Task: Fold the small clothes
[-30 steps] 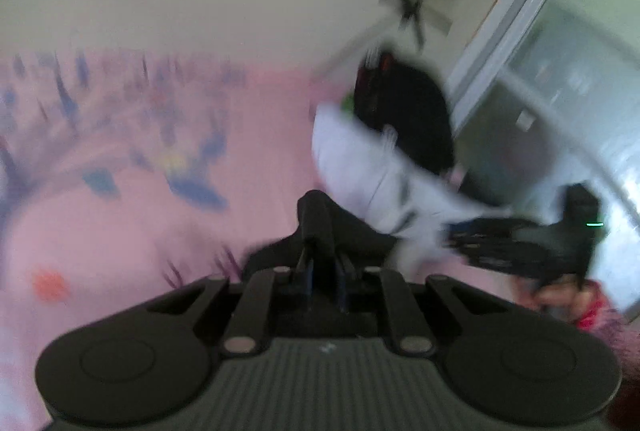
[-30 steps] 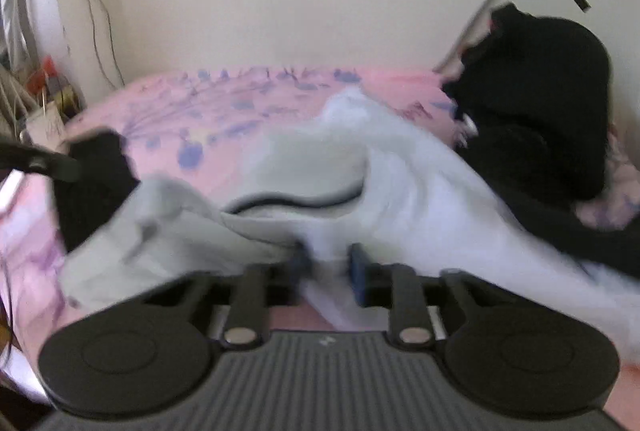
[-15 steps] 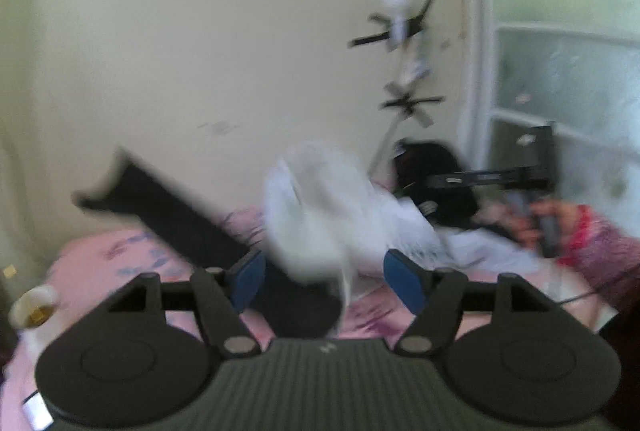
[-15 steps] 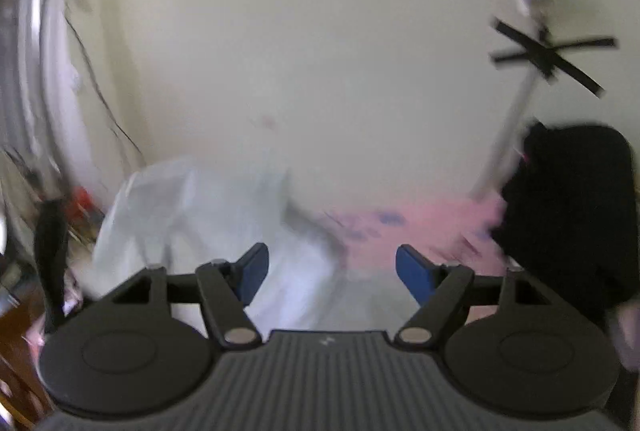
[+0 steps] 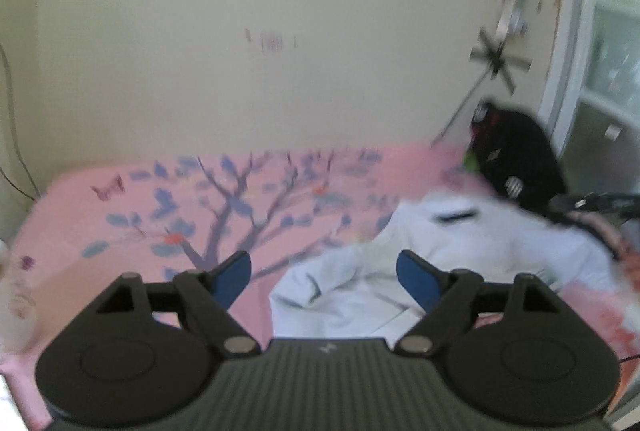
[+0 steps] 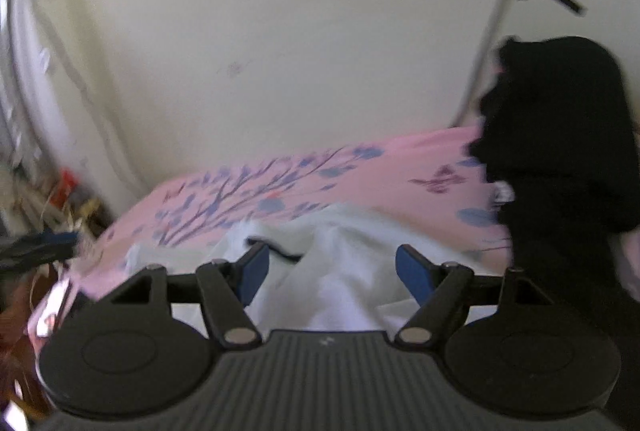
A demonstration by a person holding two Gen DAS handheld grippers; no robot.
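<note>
A white garment lies crumpled on the pink bedsheet, right of centre in the left wrist view. It also shows in the right wrist view, with a dark trimmed opening near its top. My left gripper is open and empty, above the garment's left edge. My right gripper is open and empty, just above the garment. The right gripper shows as a dark shape at the right edge of the left wrist view.
The pink bedsheet with a blue tree print covers the bed up to a cream wall. A black bag stands at the bed's far right corner, also in the left wrist view. Clutter lies off the bed's left side.
Both grippers were shut on the garment, then opened and let it go. The white garment dropped onto the bed. Both cameras have tilted back down toward the bed.
</note>
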